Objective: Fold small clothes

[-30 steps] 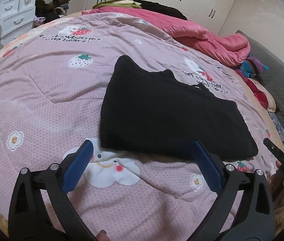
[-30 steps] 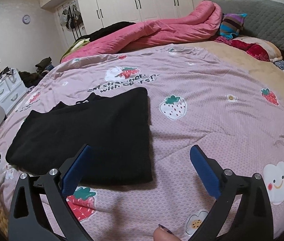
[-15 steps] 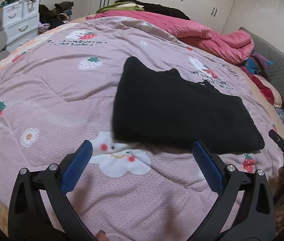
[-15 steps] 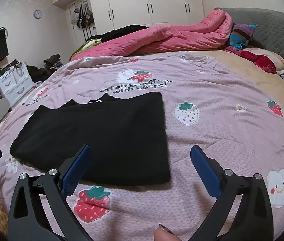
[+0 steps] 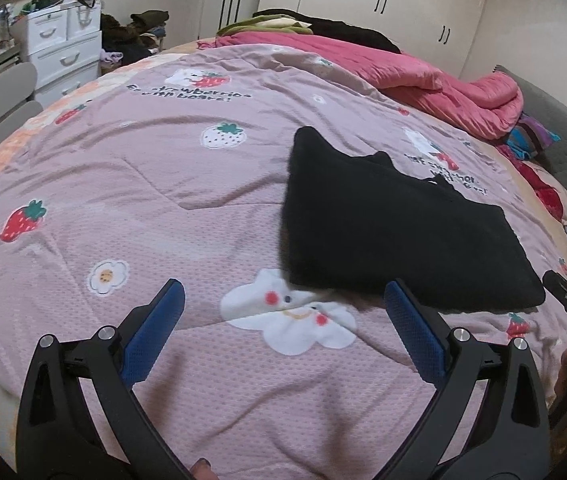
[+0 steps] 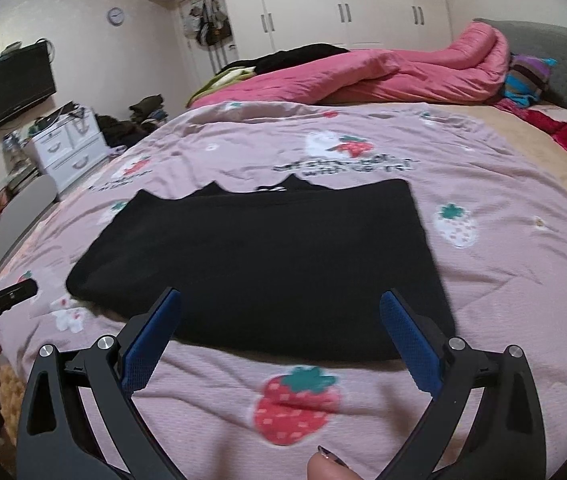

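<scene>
The left gripper (image 5: 283, 296) is spread wide with nothing between its blue pads (image 5: 159, 322), held above the pink strawberry-print quilt (image 5: 131, 200). The folded black garment (image 5: 395, 236) lies flat on that quilt ahead of this gripper and off to its right; the near edge of the garment sits just beyond the right pad, not touching it as far as the view allows. A white cloud-face print (image 5: 295, 320) on the quilt lies directly ahead between the two fingers. The right gripper (image 6: 281, 310) is likewise fully open and empty, and the same black garment (image 6: 267, 256) lies straight ahead of it, its near edge passing just behind both fingertips (contact cannot be confirmed, as this view is slightly blurred). A red strawberry print (image 6: 295, 400) shows on the quilt (image 6: 503, 280) between this gripper's arms, closer than the garment. Part of the other hand-held device is visible at the far left edge of the right wrist view. Beyond the garment, a bunched pink duvet (image 6: 383, 76) rests at the far side of the bed, with white wardrobe doors (image 6: 343, 4) behind it. Further left stand a white drawer unit (image 6: 69, 148) and a wall-mounted television (image 6: 9, 90). A fingertip (image 6: 329, 466) shows at the bottom edge below the right gripper.
</scene>
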A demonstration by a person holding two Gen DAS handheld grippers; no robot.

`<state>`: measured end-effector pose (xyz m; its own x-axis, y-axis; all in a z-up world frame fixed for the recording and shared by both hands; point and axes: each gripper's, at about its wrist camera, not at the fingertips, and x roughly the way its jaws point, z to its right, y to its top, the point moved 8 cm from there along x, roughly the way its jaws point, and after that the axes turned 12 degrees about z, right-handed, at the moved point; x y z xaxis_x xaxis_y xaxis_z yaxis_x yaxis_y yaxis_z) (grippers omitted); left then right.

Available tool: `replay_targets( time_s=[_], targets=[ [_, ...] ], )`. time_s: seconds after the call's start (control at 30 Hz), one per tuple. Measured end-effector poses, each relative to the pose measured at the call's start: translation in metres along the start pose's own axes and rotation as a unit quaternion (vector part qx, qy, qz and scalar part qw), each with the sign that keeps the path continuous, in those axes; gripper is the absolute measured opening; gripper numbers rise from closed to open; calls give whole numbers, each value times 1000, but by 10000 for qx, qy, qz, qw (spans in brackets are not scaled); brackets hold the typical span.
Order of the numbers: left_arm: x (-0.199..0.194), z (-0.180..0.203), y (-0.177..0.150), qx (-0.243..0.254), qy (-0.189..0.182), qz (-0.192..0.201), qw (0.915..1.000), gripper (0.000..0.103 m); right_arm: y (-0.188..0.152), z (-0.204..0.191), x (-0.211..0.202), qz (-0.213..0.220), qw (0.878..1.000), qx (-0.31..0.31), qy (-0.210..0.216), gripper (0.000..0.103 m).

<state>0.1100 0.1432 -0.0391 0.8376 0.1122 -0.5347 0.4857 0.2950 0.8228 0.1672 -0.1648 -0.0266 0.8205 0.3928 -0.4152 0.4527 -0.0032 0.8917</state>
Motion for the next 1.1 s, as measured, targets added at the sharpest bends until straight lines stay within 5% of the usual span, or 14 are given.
replay_targets(
  time_s=[0.6, 1.1],
  targets=[
    [15, -47, 2, -41, 411, -34, 9991, 94, -25, -95, 31, -484, 9932, -893, 566, 99],
    [61, -61, 28, -126, 410, -170, 9989, 94, -60, -184, 97, -732, 9610, -2639, 379, 99]
  ],
)
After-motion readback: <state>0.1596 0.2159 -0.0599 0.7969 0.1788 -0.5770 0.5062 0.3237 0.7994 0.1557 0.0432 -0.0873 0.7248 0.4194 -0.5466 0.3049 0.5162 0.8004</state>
